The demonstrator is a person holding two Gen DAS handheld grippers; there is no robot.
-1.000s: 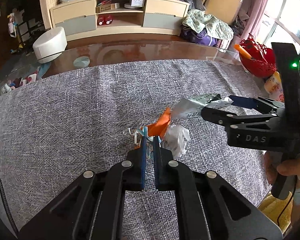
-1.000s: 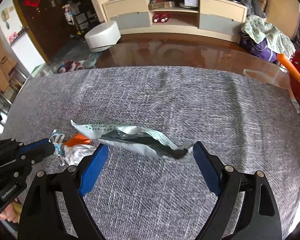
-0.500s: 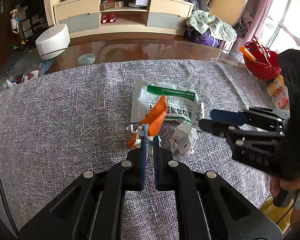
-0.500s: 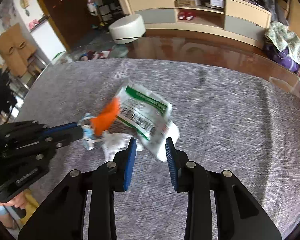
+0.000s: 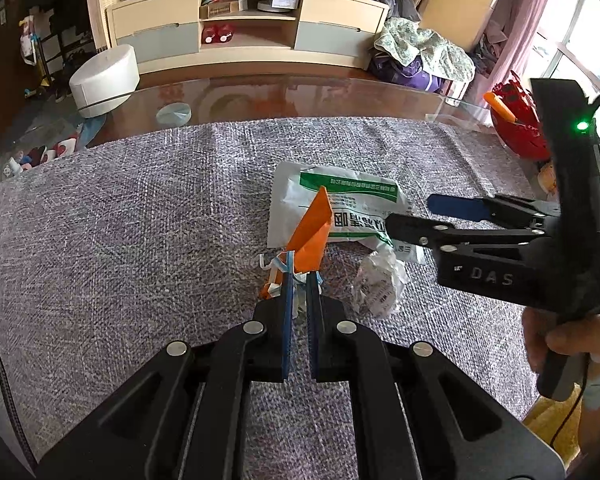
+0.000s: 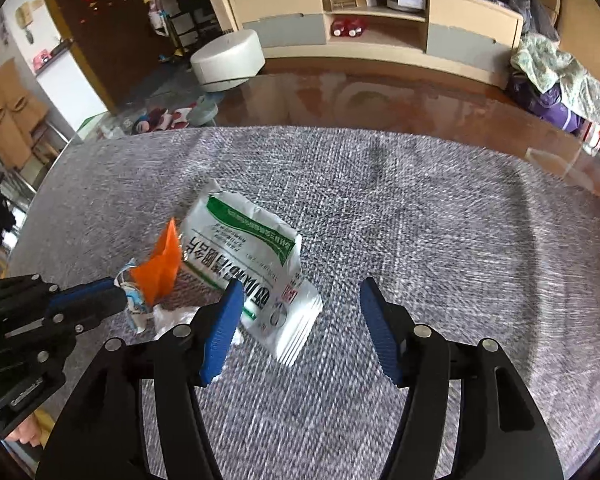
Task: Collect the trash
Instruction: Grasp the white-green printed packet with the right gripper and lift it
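Observation:
My left gripper (image 5: 300, 280) is shut on an orange wrapper (image 5: 312, 232) and a few white and blue scraps, held just above the grey cloth. A white packet with a green band (image 5: 340, 200) lies flat on the cloth behind it. A crumpled white paper (image 5: 378, 284) sits to the right of the left fingers. My right gripper (image 6: 300, 286) hovers over the packet (image 6: 240, 240)'s near corner; its jaws are opening and the pads touch nothing. From the right wrist, the orange wrapper (image 6: 160, 268), the crumpled paper (image 6: 172, 318) and the left gripper (image 6: 112, 296) appear at left.
The grey cloth (image 5: 120, 220) covers a glass table whose bare far edge (image 5: 300, 92) shows beyond it. A red basket (image 5: 516, 128) stands at the far right. A hand (image 5: 568, 340) holds the right gripper's handle. On the floor beyond are a white round stool (image 5: 104, 80) and a low cabinet (image 5: 244, 28).
The packet, first crumpled at the right gripper's tips, now lies flat behind the orange wrapper. The right jaws narrowed, then spread again. The left gripper kept still.

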